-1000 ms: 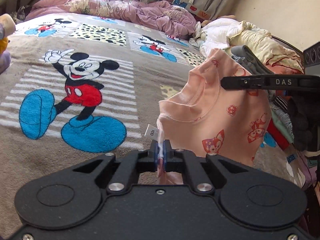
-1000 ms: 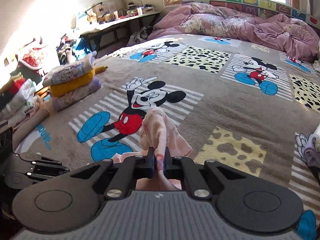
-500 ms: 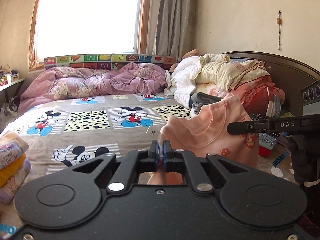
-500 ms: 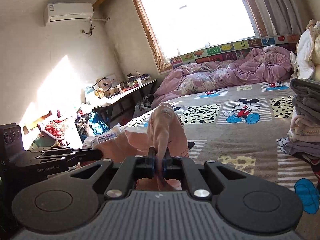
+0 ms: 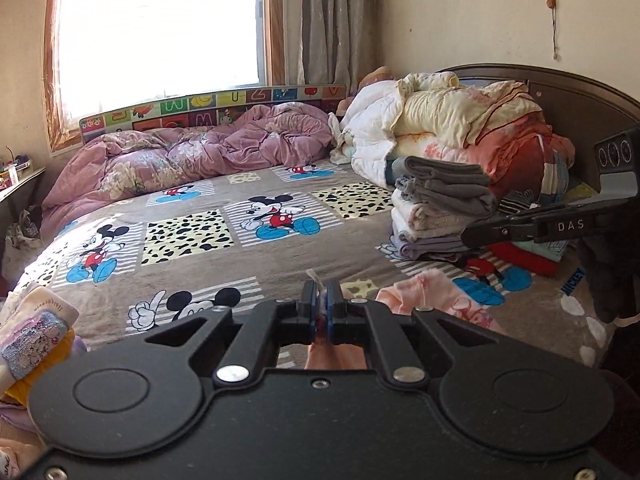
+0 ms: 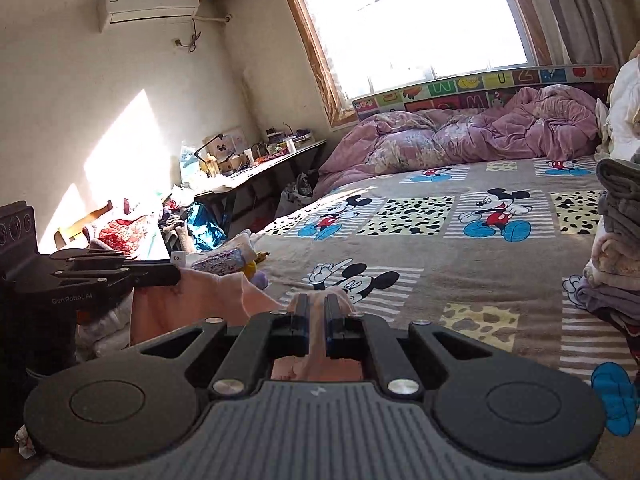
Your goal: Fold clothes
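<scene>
Both grippers are pinching the small peach-pink printed cotton top, one edge each, so it is hanging spread between them over the Mickey-print brown bed blanket. Left gripper jaws are pressing together on fabric; right gripper jaws are clamping a thicker bunch. The folded grey-and-cream clothes stack is sitting at 2 o'clock, likely the destination. Judging: holding it up to flatten it before laying it down.

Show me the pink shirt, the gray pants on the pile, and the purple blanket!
pink shirt (image 5: 434,294): left wrist view, bunched fabric.
gray pants (image 5: 444,178): left wrist view, top fold.
purple blanket (image 6: 480,136): right wrist view, rumpled middle.
</scene>
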Tool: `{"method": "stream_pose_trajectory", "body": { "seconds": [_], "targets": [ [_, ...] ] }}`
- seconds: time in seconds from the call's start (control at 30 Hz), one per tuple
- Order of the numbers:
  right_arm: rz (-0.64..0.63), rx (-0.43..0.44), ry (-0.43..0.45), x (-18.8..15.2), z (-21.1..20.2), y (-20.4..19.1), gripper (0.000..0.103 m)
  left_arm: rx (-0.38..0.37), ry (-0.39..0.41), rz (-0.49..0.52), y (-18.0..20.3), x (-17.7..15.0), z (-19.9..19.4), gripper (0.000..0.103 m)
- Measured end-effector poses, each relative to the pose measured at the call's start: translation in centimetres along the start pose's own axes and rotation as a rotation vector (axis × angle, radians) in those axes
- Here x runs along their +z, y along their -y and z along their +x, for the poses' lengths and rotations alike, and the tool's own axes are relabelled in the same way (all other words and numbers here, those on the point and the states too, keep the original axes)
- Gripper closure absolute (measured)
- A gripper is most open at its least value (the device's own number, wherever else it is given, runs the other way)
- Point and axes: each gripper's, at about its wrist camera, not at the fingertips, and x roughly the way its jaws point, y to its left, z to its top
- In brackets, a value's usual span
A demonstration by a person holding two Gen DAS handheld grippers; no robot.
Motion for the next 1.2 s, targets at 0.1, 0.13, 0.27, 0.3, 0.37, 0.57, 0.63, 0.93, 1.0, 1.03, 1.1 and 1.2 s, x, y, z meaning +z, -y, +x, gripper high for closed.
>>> {"method": "stream_pose_trajectory", "body": {
  "seconds": [0.1,0.13,0.27,0.3,0.37,0.57,0.63,0.93,1.0,1.03,1.1,1.2],
  "targets": [
    [0.017,-0.016,0.041,2.3,3.5,1.9,0.098,0.027,-0.007,0.028,-1.5,2.3,4.4,0.101],
    [0.017,-0.029,0.061,3.3,4.7,2.3,0.099,0.024,0.023,0.052,-1.6,3.3,5.0,0.101],
    [0.01,-0.045,0.183,6.7,5.5,2.8,0.099,-0.021,0.243,0.172,-0.5,7.8,3.1,0.101],
    [0.013,-0.039,0.206,7.2,5.1,2.9,0.099,-0.034,0.298,0.201,-0.2,8.9,2.4,0.101],
    [0.033,-0.019,0.229,7.2,4.2,3.2,0.099,-0.063,0.363,0.258,0.7,9.8,0.7,0.101],
    [0.255,0.079,0.128,-0.7,1.7,5.7,0.094,-0.276,0.225,0.587,6.4,0.1,-2.5,0.101],
    [0.342,0.101,0.06,-4.7,1.2,6.5,0.085,-0.373,0.044,0.661,8.2,-5.7,-2.6,0.09],
    [0.495,-0.025,-0.209,-18.7,1.2,6.3,0.053,-0.184,-0.245,0.107,6.2,-18.5,-2.6,0.061],
    [0.475,-0.042,-0.226,-19.0,1.8,5.7,0.044,-0.121,-0.219,-0.049,5.3,-18.2,-2.6,0.058],
    [0.461,-0.053,-0.233,-18.8,2.3,5.7,0.042,-0.093,-0.219,-0.106,4.8,-18.1,-2.2,0.058],
    [0.432,-0.085,-0.24,-18.4,3.8,5.3,0.039,-0.033,-0.229,-0.206,3.6,-18.0,-1.3,0.058],
    [0.378,-0.125,-0.253,-17.9,6.6,4.4,0.039,0.006,-0.245,-0.382,1.3,-18.7,0.4,0.058]
  ]
}}
